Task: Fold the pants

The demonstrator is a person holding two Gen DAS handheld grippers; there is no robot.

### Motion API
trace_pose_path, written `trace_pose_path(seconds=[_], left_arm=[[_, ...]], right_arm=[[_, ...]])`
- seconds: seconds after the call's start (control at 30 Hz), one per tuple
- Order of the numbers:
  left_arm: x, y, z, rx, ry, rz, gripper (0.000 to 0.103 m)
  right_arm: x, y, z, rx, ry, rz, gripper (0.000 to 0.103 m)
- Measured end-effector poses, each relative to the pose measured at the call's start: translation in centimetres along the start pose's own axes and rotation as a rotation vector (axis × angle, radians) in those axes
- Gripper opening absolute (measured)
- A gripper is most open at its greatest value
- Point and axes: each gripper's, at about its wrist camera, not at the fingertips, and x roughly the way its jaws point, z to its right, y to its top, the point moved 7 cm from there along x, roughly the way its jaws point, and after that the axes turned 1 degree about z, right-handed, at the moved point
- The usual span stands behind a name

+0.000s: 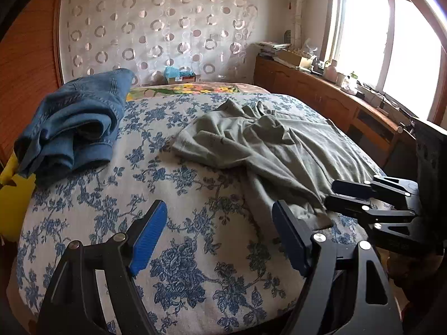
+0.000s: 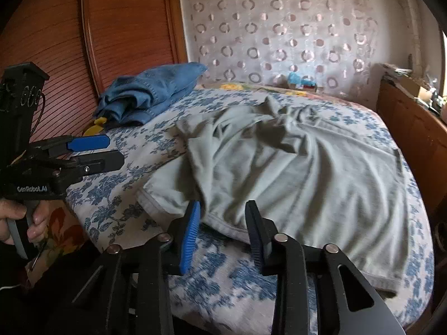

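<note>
Our right gripper [image 2: 222,234], jaws part-open and empty (left gripper [image 1: 219,234] wide, empty), sits nearest the crumpled grey-green cotton pants' [image 2: 293,173] hem, legs running away ahead.

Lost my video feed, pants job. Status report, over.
Left gripper jaws wide, empty, over bare bedspread. Right gripper jaws open at hem of grey-green pants, not gripping. Pants rumpled, unfolded. Jeans piled at far corner, clear.

Grey pants [image 2: 293,173] lie crumpled on the floral bedspread [image 2: 111,189], right gripper [image 2: 223,234] fingers apart over their hem.
</note>
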Motion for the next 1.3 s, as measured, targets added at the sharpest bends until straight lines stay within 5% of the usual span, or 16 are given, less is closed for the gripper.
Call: trace_pose_path(seconds=[0.3,0.47,0.83,1.3], left_arm=[[0.2,-0.7,-0.5,-0.015,0.004,-0.006,0.078],[0.3,-0.9,-0.6,-0.021,0.004,-0.011,0.078],[0.3,-1.0,0.1,-0.018,-0.008,-0.008,0.078],[0.3,-0.1,2.3,0.010,-0.038,0.005,0.078]], right_arm=[[3.0,0.5,-1.2,-0.019,0.028,-0.043,0.023],[3.5,0.5,-1.6,-0.037,0.031,-0.056,0.005],[-0.3,2.7,0.5,-0.012,-0.036,0.075,0.003],[-5.3,2.4,4.7,0.024,-0.135,0.133,0.003]])
